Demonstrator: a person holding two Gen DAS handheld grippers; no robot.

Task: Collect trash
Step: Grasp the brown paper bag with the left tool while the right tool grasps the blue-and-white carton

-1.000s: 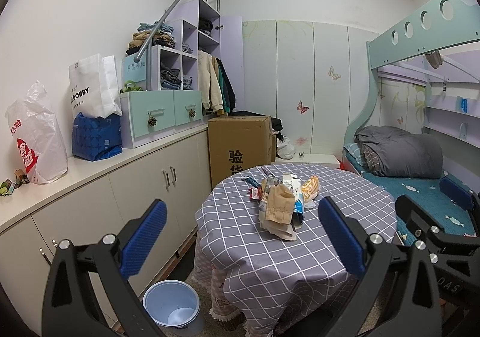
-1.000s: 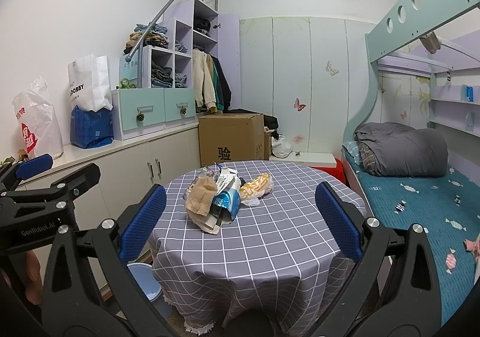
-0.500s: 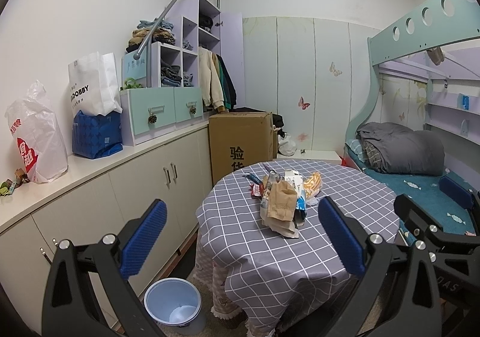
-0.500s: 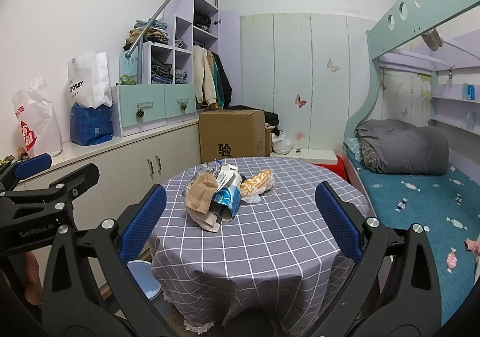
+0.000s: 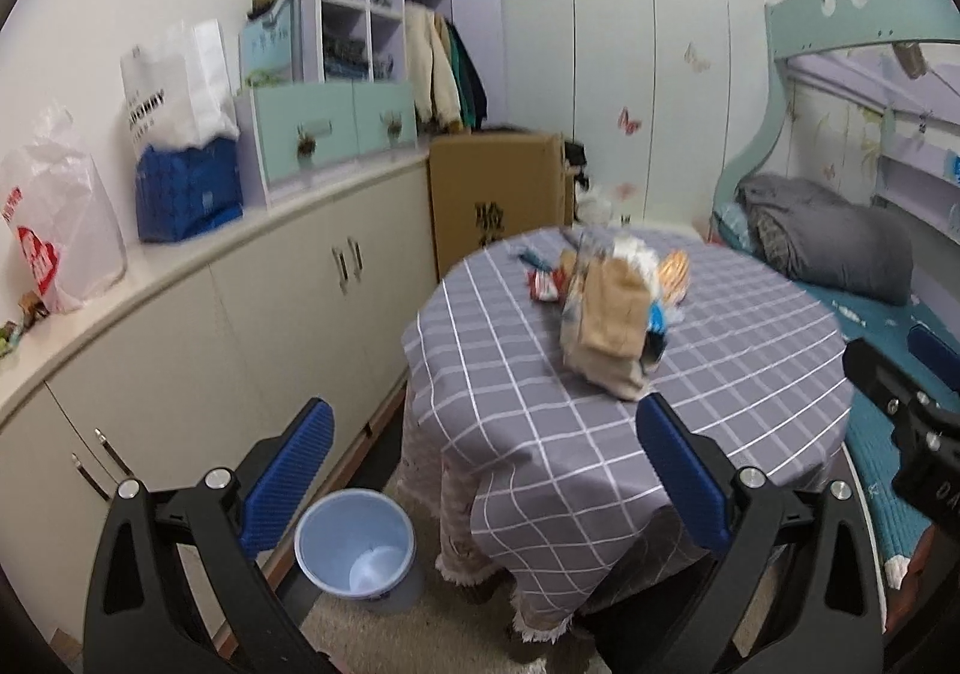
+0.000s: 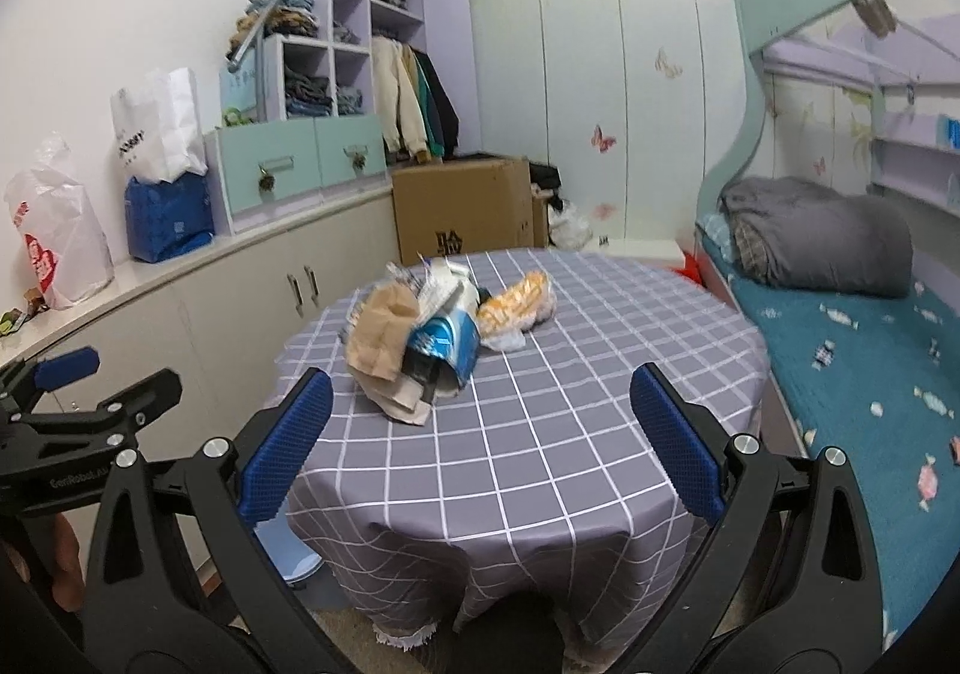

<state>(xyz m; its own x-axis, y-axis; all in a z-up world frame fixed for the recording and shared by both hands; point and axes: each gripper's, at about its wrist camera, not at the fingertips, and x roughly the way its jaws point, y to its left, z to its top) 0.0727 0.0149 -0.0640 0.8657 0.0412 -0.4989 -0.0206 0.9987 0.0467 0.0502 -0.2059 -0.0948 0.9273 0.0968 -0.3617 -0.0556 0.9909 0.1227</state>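
Closer now, trash pile (image 6: 420, 344) seemingly stretches toward wardrobe (image 6: 600, 104).

We find a heap of crumpled trash (image 6: 420, 341) on the round table with the grey checked cloth (image 6: 540, 434), lying left of the table's centre. It comprises a creased brown paper bag (image 6: 384, 338) on the near left, a blue and white foil packet (image 6: 447, 344) pressed against its right side, and a clear wrapper with orange contents (image 6: 519, 302) on the far right. We note a light blue plastic bin (image 5: 354, 551) standing upright and open on the floor, near left of the table.
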